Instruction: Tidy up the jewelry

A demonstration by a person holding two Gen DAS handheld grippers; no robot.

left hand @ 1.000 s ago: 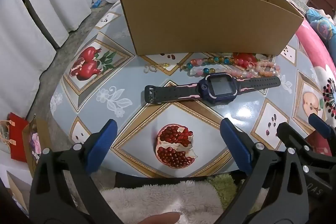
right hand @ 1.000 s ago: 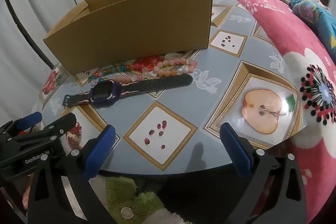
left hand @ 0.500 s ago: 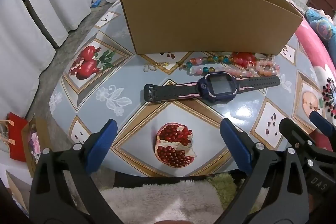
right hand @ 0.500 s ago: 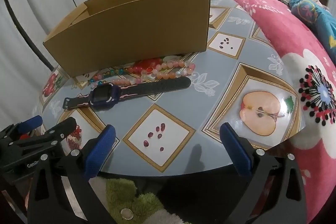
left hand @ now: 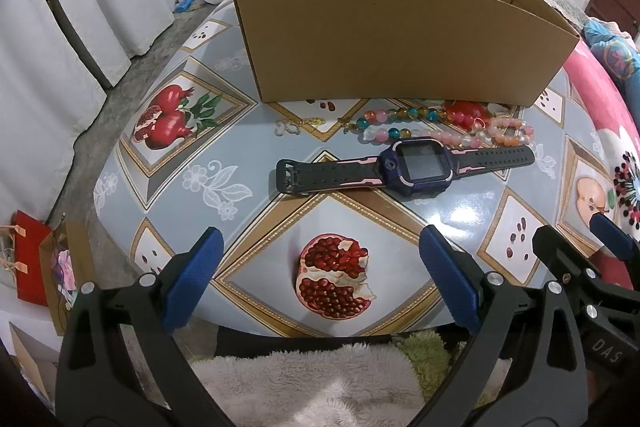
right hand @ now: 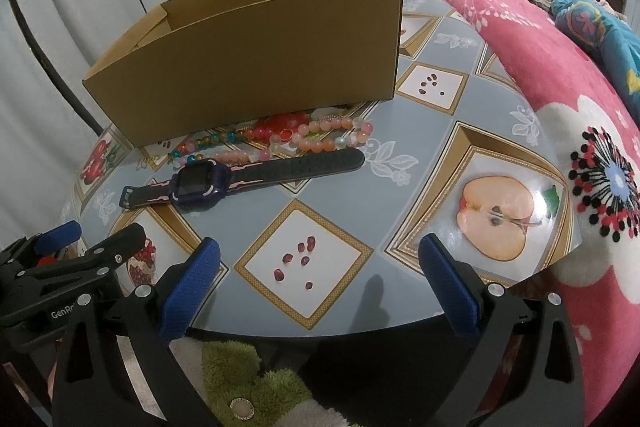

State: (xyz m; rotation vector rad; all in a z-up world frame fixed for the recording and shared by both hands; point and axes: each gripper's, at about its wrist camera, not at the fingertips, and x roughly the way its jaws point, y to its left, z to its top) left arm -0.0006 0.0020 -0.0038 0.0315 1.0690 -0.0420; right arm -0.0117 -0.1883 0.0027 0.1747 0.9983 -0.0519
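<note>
A purple and black smartwatch (left hand: 416, 167) lies flat on the table, also in the right wrist view (right hand: 200, 183). Behind it lie beaded bracelets (left hand: 448, 127), pink, red and teal, which the right wrist view shows too (right hand: 312, 139). A small gold trinket (left hand: 296, 125) lies left of the beads. An open cardboard box (left hand: 392, 39) stands behind them (right hand: 256, 63). My left gripper (left hand: 320, 275) is open and empty at the table's near edge. My right gripper (right hand: 320, 279) is open and empty to its right.
The round table (left hand: 192, 155) has a fruit-patterned cover. A pink floral blanket (right hand: 560, 75) lies along its right side. Fluffy white and green fabric (left hand: 312, 379) sits just below the grippers. Bags (left hand: 36, 267) stand on the floor at left.
Both grippers have drifted slightly; the watch and beads sit a little nearer in the views. Nothing was taken hold of.
</note>
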